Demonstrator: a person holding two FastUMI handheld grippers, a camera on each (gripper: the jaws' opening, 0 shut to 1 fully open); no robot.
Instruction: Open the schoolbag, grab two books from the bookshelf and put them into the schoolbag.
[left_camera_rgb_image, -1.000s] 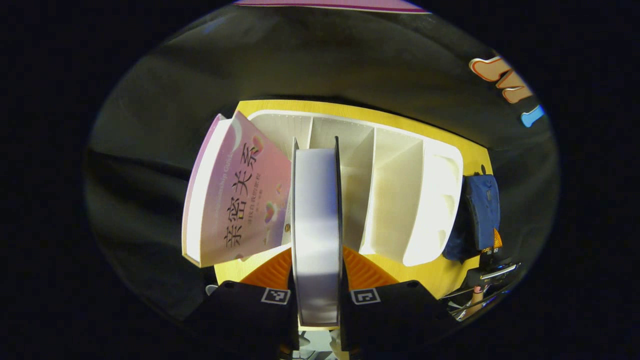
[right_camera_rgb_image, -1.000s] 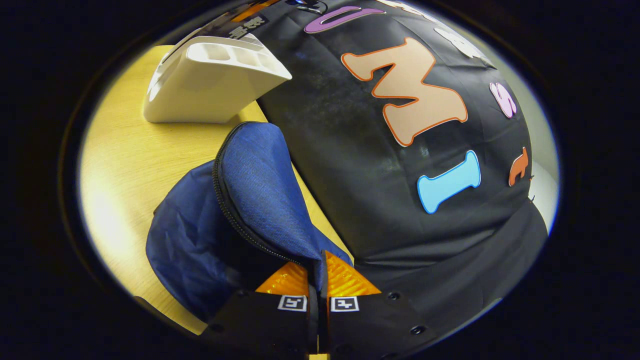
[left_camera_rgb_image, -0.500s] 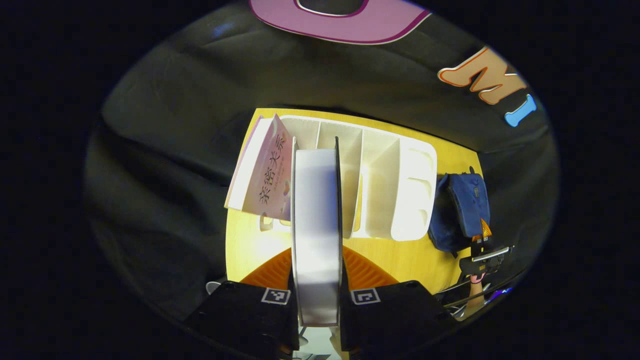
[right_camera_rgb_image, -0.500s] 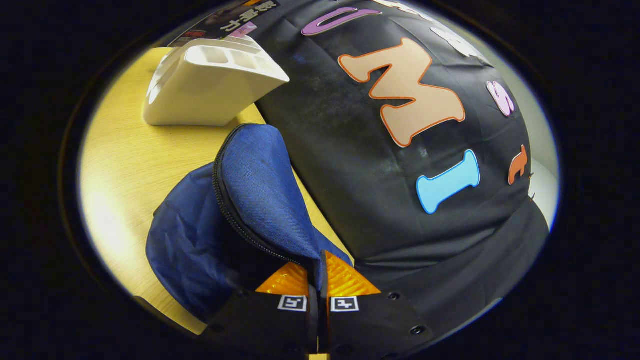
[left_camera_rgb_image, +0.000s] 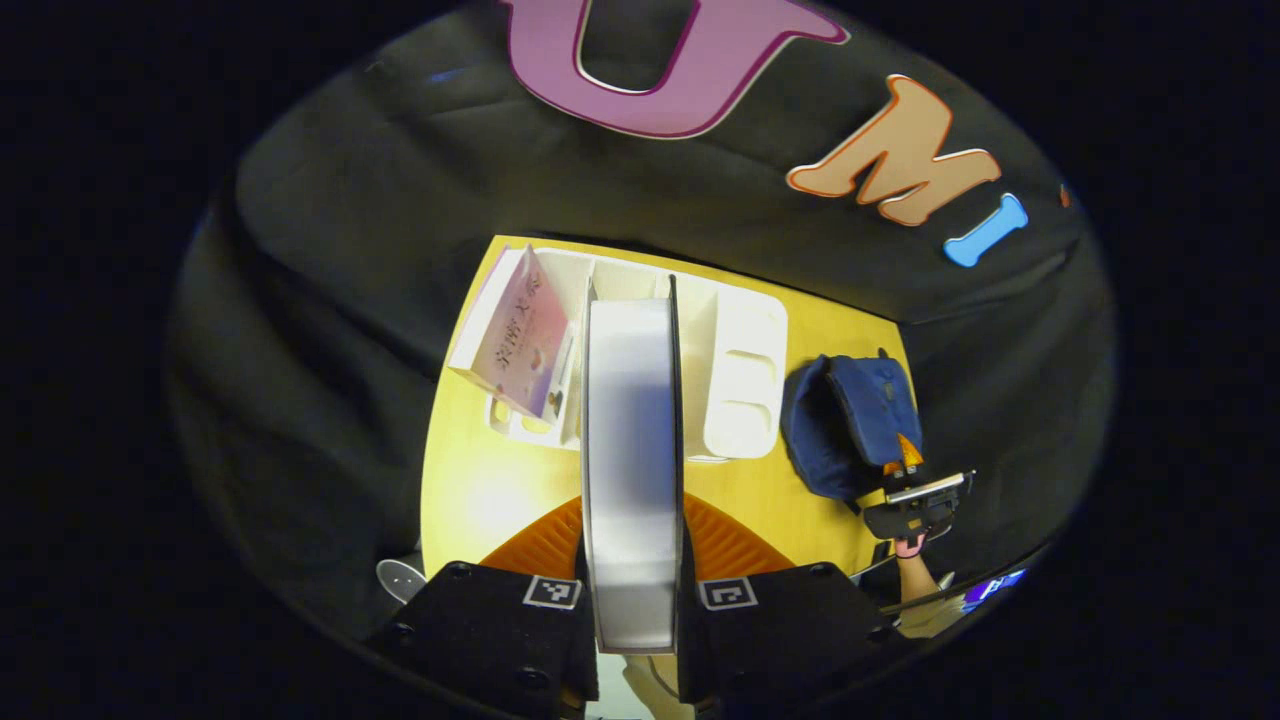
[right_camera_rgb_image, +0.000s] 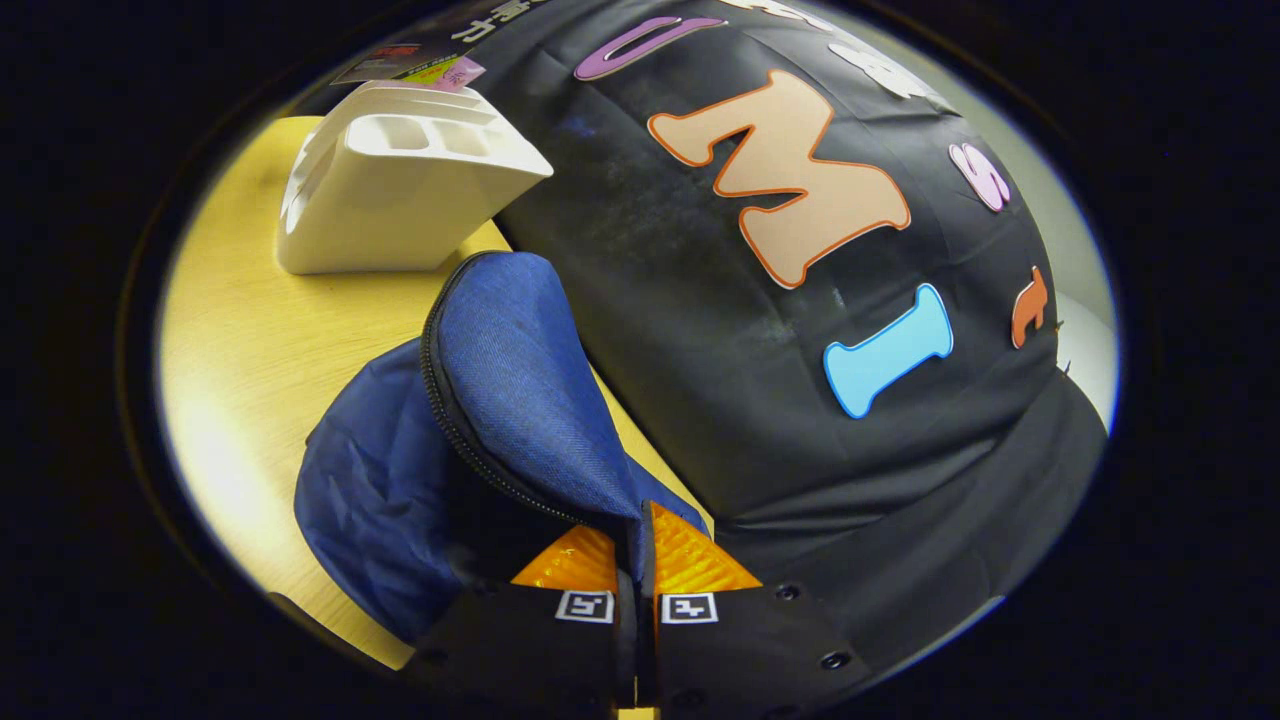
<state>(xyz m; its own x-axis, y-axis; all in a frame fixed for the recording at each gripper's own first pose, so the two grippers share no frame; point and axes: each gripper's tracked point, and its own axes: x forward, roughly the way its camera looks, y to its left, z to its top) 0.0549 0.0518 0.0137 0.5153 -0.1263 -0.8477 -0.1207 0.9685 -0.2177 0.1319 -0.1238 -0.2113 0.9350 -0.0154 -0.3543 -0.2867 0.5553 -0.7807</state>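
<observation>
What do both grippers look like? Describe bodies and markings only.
The left gripper has a black, blocky body with a square black-and-white marker at the base of each of its jaws, whose inner faces are ribbed. The right gripper matches: black body, two square markers, small round screws on the housing.

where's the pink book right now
In the left gripper view, the pink book leans in the end slot of the white bookshelf, on the side away from the blue schoolbag, left of the book the left gripper holds.
</observation>
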